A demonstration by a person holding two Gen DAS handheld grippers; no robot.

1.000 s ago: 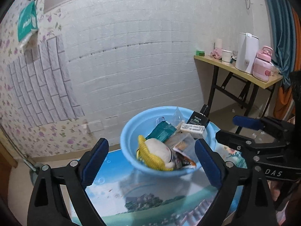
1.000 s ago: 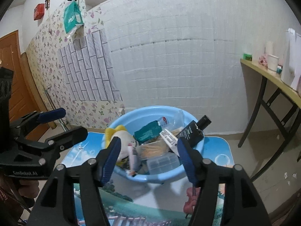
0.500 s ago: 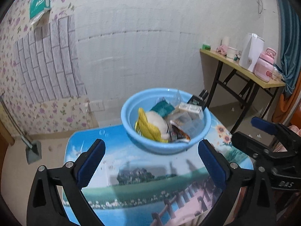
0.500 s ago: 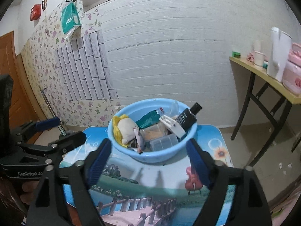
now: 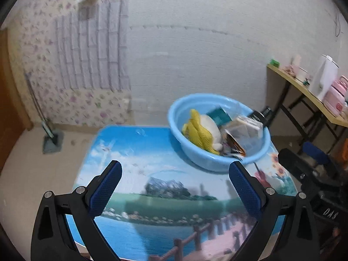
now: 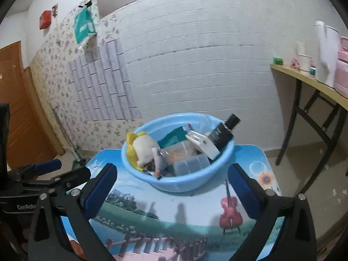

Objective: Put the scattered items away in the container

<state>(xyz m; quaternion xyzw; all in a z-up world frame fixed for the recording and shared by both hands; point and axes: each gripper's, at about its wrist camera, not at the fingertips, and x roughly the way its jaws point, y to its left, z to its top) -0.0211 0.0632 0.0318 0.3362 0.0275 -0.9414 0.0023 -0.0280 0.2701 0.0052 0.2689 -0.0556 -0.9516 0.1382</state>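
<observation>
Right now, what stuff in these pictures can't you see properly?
- Bottom of the blue basin, both views: the piled things hide it.
- Black bottle label, right wrist view: too small to read.
- White box, left wrist view: blurred, print unreadable.
- Near table edge, both views: cut off behind the open, empty left gripper and the opening, empty right gripper.

A white brick wall (image 6: pixel 206 54) fills the middle of the picture. On the left the wall has flower wallpaper (image 6: pixel 54 69) and a patch of grey tiles (image 6: pixel 104 82). A brown wooden door (image 6: pixel 15 108) stands at the far left edge. A green bag (image 6: pixel 83 27) hangs high up, with a red box (image 6: pixel 45 21) near it. At the right edge is a wooden side table (image 6: pixel 304 80) with black legs. The floor (image 6: pixel 315 174) at the lower right is pale.
</observation>
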